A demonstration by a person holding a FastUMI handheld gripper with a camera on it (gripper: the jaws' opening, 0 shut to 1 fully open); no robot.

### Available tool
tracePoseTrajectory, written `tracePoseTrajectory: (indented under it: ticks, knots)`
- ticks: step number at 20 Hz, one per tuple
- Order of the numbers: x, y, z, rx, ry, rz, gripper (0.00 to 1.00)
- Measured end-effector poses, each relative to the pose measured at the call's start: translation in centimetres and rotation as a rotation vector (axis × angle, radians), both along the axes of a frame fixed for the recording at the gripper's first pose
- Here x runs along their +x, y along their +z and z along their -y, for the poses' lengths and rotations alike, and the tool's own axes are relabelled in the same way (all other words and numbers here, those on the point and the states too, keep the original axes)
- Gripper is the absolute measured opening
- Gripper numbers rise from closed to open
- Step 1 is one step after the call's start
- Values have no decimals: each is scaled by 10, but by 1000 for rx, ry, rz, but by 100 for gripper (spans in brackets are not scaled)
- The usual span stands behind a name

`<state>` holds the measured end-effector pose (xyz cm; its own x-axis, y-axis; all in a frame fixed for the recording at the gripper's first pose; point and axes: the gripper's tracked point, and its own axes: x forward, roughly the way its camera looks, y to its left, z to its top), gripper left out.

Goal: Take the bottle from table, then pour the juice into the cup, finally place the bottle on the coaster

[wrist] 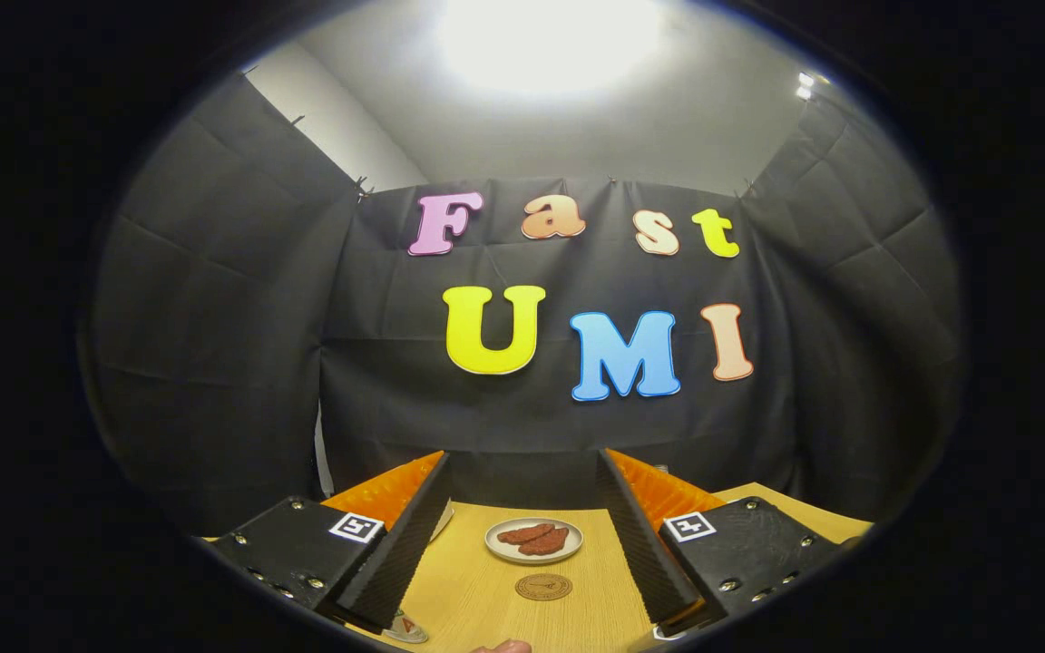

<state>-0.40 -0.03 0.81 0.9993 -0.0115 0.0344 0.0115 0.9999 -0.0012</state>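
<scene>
My gripper (522, 526) is held above the wooden table (477, 599), fingers wide apart with nothing between them. A round brown coaster (543, 587) lies on the table between the fingers, near their base. Just beyond it sits a small white plate (533, 540) with reddish-brown food on it. A pale rim of something (443, 521) peeks out from behind the left finger; I cannot tell what it is.
A small patterned object (406, 628) lies on the table under the left finger. A fingertip of a person (502, 647) shows at the near edge of the table. The black cloth wall stands close behind the table's far edge.
</scene>
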Motion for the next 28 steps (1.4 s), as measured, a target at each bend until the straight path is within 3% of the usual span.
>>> tracePoseTrajectory:
  ticks: [10, 16, 23, 28]
  knots:
    - [-5, -9, -28, -36, 14, 35, 97]
    - [-5, -34, -73, -21, 79, 17, 97]
    - [-12, -80, -126, 13, 150, -61, 97]
    - [-17, -122, -140, 28, 149, -147, 97]
